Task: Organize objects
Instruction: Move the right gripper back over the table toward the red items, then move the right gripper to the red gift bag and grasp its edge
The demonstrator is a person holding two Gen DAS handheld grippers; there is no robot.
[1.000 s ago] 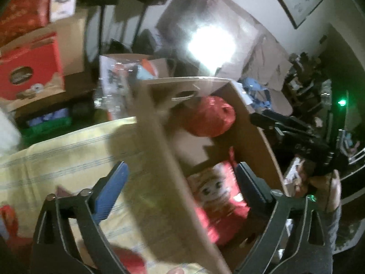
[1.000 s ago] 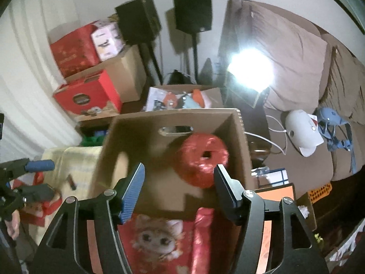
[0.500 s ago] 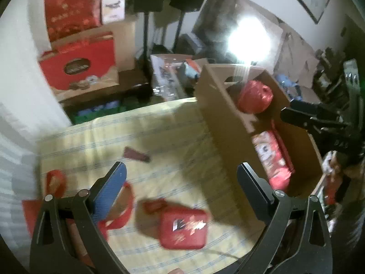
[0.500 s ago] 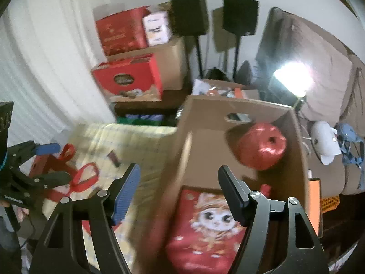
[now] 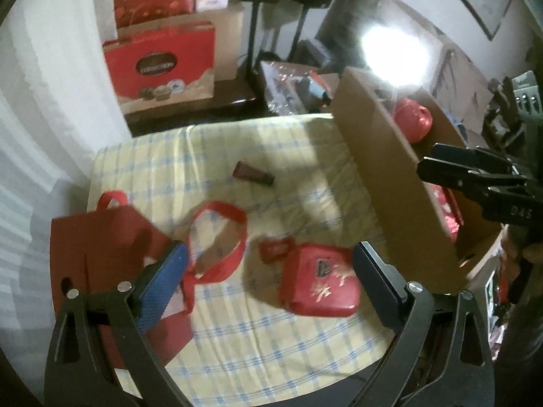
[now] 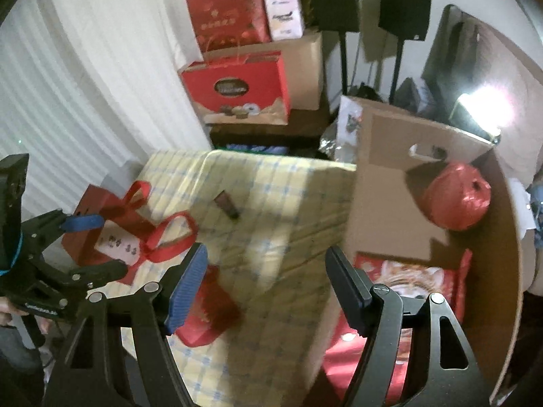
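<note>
Red pouch (image 5: 319, 279) loose on cloth (image 5: 288, 156); both grippers (image 5: 268, 271) (image 6: 264, 279) spread, empty. Centre over pouch, pinch, lift into box (image 5: 383, 176).

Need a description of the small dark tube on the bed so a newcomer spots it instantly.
Start at the yellow checked cloth beside the open cardboard box. Toward the cloth's far end, away from the grippers, a small dark brown tube lies flat and alone. Its neighbours, the bag, the pouch and the small tag, are all red; it is the only dark thing.
</note>
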